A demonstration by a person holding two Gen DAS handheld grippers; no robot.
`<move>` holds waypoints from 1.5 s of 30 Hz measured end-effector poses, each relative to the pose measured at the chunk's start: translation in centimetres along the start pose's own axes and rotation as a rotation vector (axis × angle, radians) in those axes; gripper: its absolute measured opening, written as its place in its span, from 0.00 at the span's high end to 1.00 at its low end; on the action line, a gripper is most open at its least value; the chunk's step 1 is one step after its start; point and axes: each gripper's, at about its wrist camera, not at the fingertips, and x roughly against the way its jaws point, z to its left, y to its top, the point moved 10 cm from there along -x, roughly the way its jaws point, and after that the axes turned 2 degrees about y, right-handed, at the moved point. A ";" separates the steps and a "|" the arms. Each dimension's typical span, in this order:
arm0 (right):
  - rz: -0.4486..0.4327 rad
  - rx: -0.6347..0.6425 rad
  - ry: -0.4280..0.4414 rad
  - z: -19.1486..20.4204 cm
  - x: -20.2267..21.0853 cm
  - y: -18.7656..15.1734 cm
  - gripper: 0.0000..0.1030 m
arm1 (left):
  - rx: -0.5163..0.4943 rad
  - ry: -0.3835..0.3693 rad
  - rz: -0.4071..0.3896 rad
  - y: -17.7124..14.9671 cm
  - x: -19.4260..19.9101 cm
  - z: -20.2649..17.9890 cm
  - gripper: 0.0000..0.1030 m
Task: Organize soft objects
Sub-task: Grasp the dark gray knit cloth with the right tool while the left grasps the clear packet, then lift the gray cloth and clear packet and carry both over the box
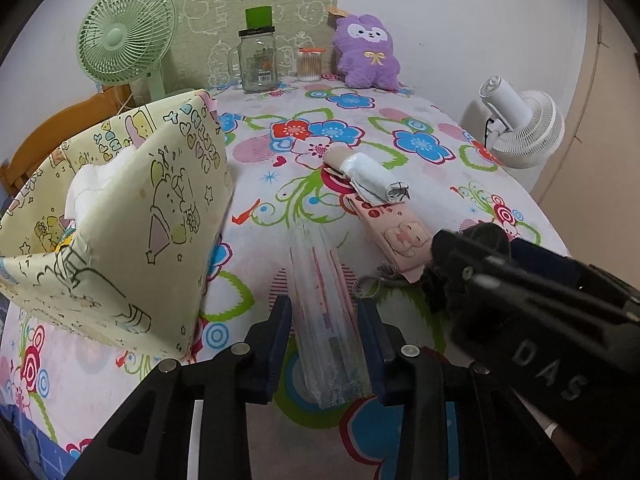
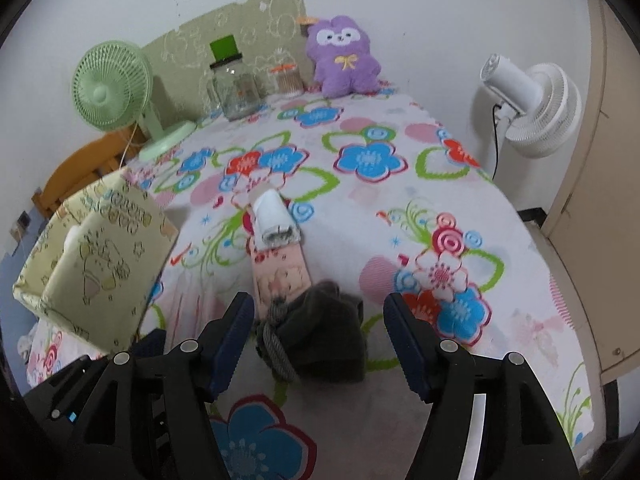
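My left gripper [image 1: 325, 304] is shut on a long clear plastic packet [image 1: 320, 280] that lies on the flowered tablecloth, both pads against its sides. My right gripper [image 2: 319, 300] is open. A dark grey knitted piece [image 2: 332, 336] with a grey cord lies on the table between its fingers, untouched. Just beyond sit a pink pouch with a bear print [image 2: 280, 272] [image 1: 400, 236] and a white roll [image 2: 274, 216] [image 1: 372, 176]. A purple plush [image 1: 366, 52] [image 2: 344, 56] leans on the back wall.
A yellow fabric box [image 1: 120, 220] [image 2: 92, 256] with white cloth inside stands at the left. At the back are a green fan [image 1: 124, 40], a glass jar [image 1: 258, 60] and a swab jar [image 1: 309, 65]. A white fan [image 1: 520, 128] stands off the right edge.
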 end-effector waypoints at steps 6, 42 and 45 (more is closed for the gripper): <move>0.049 0.031 -0.010 0.5 -0.7 -1.3 0.42 | -0.001 0.002 -0.004 -0.1 0.3 0.0 0.68; -0.082 0.099 -0.024 3.8 5.0 2.0 0.46 | -0.070 -0.013 -0.129 3.5 6.0 -0.1 0.83; -0.098 0.105 -0.039 3.9 5.6 2.6 0.46 | -0.068 -0.014 -0.144 4.0 6.4 0.0 0.83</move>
